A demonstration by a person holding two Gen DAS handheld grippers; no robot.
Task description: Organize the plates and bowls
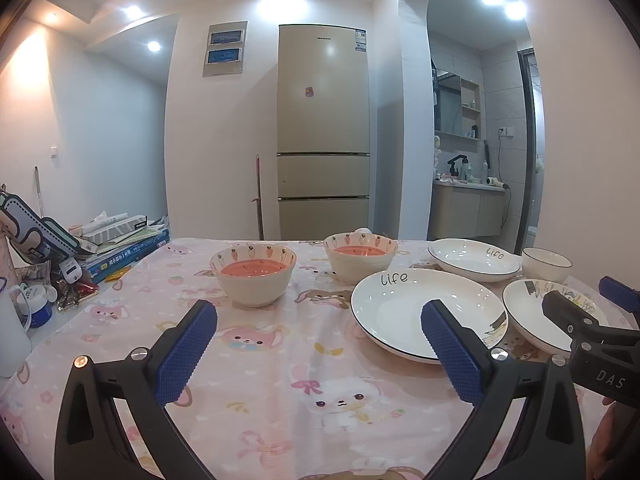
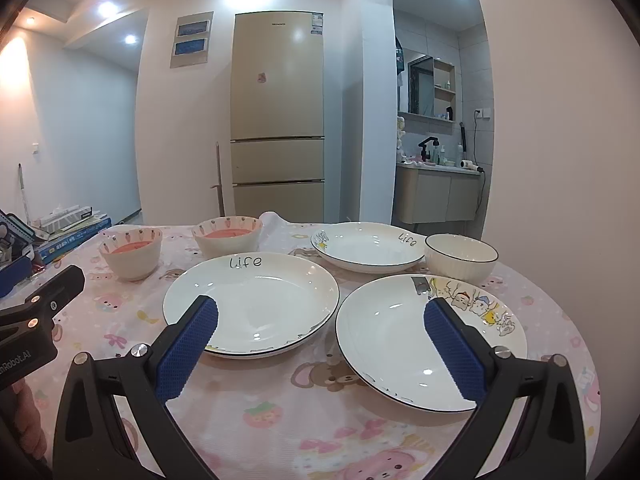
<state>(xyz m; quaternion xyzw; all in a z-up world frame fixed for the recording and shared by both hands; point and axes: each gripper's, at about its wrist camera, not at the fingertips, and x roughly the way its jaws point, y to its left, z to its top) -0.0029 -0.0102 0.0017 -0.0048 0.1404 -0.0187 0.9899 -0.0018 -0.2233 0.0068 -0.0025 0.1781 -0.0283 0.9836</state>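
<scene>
On the pink cartoon tablecloth [image 1: 280,360] stand two carrot-rimmed bowls with pink insides, one on the left [image 1: 253,276] [image 2: 130,252] and one behind it [image 1: 360,256] [image 2: 228,238]. A white "Life" plate [image 1: 400,308] [image 2: 256,300] lies mid-table, and a second "Life" plate [image 2: 368,246] lies behind it. A cartoon-printed plate [image 2: 400,340] is nearest on the right, with a plain white bowl [image 2: 460,258] behind. My left gripper [image 1: 320,348] hovers open over bare cloth. My right gripper [image 2: 320,340] hovers open between the two near plates, holding nothing.
A stack of books and boxes [image 1: 124,236] and small clutter crowd the table's left edge, beside a white jug [image 1: 12,320]. A beige fridge [image 1: 323,132] stands behind the table. A person's hand [image 2: 24,432] shows at the lower left.
</scene>
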